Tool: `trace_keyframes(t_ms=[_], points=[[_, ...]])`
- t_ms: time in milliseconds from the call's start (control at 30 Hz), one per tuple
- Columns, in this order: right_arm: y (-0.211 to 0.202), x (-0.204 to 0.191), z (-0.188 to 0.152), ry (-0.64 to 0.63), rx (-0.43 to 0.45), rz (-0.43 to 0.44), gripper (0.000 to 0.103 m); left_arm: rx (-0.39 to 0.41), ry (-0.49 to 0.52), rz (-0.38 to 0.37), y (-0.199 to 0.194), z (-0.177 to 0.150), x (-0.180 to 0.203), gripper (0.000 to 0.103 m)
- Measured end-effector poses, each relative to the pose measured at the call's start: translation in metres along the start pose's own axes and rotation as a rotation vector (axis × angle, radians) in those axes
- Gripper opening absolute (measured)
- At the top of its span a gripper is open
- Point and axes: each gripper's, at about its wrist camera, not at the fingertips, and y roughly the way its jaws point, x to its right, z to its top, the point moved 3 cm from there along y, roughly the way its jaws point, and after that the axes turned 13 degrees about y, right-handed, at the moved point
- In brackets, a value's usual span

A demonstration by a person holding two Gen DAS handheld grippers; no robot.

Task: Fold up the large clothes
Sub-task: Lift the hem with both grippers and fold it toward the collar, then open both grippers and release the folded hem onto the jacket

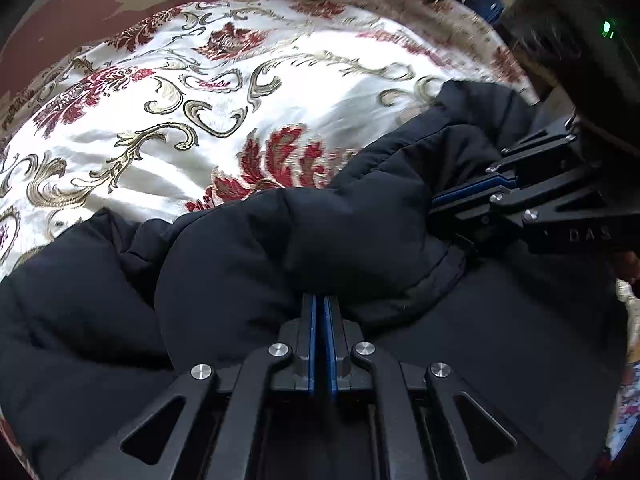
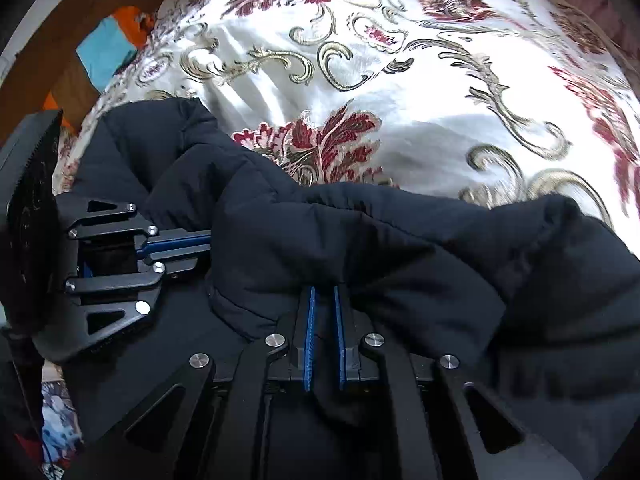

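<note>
Coat: black puffy coat (image 1: 304, 240) lies sideways across the lower frame.
Left gripper (image 1: 320, 300): pinching its fold.
Right gripper (image 2: 324, 292): pinching it just beside.

left gripper (image 1: 320, 300) tips buried in black jacket (image 1: 280, 240), right gripper (image 2: 324, 292) tips likewise

A bed under a patterned cover, in a dim-edged room

The bedspread (image 1: 224, 92) is glossy cream cloth with red flowers and gold scrolls, brightly lit and lightly creased. Beyond it stands a reddish-brown wall (image 1: 80, 12) with patches of paint flaked off. In the right wrist view, a turquoise and orange cloth (image 2: 110, 50) lies beside the bed's edge.
</note>
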Motion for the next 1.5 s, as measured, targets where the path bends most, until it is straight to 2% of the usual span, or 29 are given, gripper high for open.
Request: trace_keyframes(t_ms=[133,300,433,533,600,633,700,733,800,933,1000,1100,1167,1267,1433,1467,1500], points=[[0.022,-0.001,0.01,-0.003,0.055,0.016,0.002,0.008,-0.031,0.055,0.026,0.002,-0.008,0.004],[0.035,0.003,0.011,0.021,0.165,0.07,0.0,0.065,-0.125,0.023,0.039,-0.001,-0.025,0.004],[0.029,-0.002,-0.002,-0.001,0.247,0.07,0.0,0.091,-0.129,0.043,0.033,-0.006,-0.02,0.004],[0.004,0.001,-0.022,0.004,0.3,0.113,0.0,0.13,-0.152,0.045,0.015,-0.015,-0.018,0.004],[-0.016,0.01,-0.036,-0.002,0.335,0.06,0.0,0.168,-0.202,0.062,-0.004,-0.023,-0.02,0.004],[-0.026,0.013,-0.044,-0.013,0.364,-0.029,0.0,0.198,-0.221,0.072,-0.013,-0.028,-0.021,0.004],[-0.037,0.018,-0.054,-0.024,0.405,-0.131,0.0,0.24,-0.266,0.095,-0.021,-0.034,-0.028,0.004],[-0.037,0.019,-0.057,-0.018,0.405,-0.151,0.0,0.223,-0.283,0.095,-0.018,-0.034,-0.031,0.004],[-0.029,0.027,-0.055,0.005,0.388,-0.151,0.0,0.17,-0.277,0.106,-0.006,-0.033,-0.028,0.004],[-0.019,0.03,-0.046,0.023,0.387,-0.165,0.0,0.107,-0.208,0.225,0.012,-0.026,-0.012,0.004],[-0.023,0.027,-0.053,0.001,0.423,-0.183,0.0,0.111,-0.194,0.256,0.009,-0.025,-0.008,0.004],[-0.042,0.026,-0.062,0.015,0.481,-0.143,0.0,0.145,-0.216,0.261,-0.007,-0.028,-0.007,0.004],[-0.056,0.025,-0.068,0.033,0.525,-0.149,0.0,0.182,-0.233,0.296,-0.028,-0.034,-0.007,0.004],[-0.073,0.022,-0.076,0.04,0.574,-0.177,0.004,0.25,-0.249,0.353,-0.059,-0.041,0.0,0.005],[-0.109,0.019,-0.101,0.066,0.651,-0.143,0.015,0.278,-0.286,0.352,-0.097,-0.043,0.011,0.008],[-0.116,0.018,-0.108,0.06,0.67,-0.144,0.022,0.284,-0.289,0.354,-0.102,-0.042,0.014,0.012],[-0.123,0.017,-0.114,0.056,0.687,-0.149,0.035,0.297,-0.294,0.345,-0.111,-0.042,0.017,0.024]])
